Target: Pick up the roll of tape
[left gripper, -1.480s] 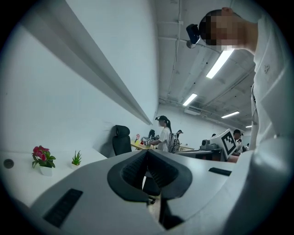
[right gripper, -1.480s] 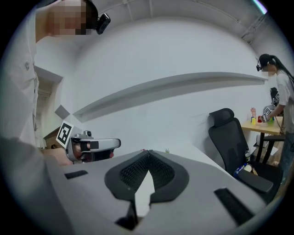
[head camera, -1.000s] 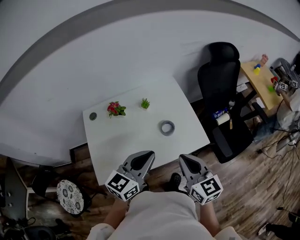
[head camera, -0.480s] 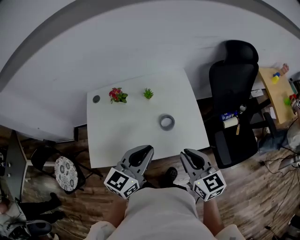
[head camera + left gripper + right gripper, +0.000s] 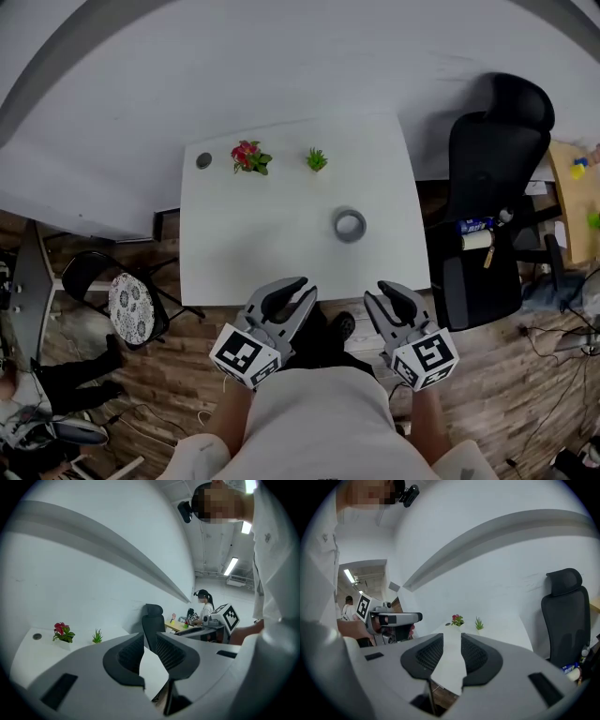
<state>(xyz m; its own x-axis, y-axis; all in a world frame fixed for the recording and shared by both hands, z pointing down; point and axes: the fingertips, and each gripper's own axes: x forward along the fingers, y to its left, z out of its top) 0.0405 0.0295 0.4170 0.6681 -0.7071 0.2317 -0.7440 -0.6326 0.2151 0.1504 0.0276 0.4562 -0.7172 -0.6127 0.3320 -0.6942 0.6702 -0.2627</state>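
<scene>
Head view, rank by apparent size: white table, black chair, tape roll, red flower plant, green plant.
1. white table
2. black chair
3. tape roll and red flower plant: about alike, not ranked
4. green plant

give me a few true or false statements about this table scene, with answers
1. The roll of tape lies flat on the white table. True.
2. The right gripper holds the roll of tape. False: its jaws are opening with nothing between them, and the tape lies apart from it on the table.
3. A red-flowered plant and a green plant stand near the table's far edge. True.
4. In the head view, the black chair stands at the table's left side. False: it stands at the right side.
</scene>
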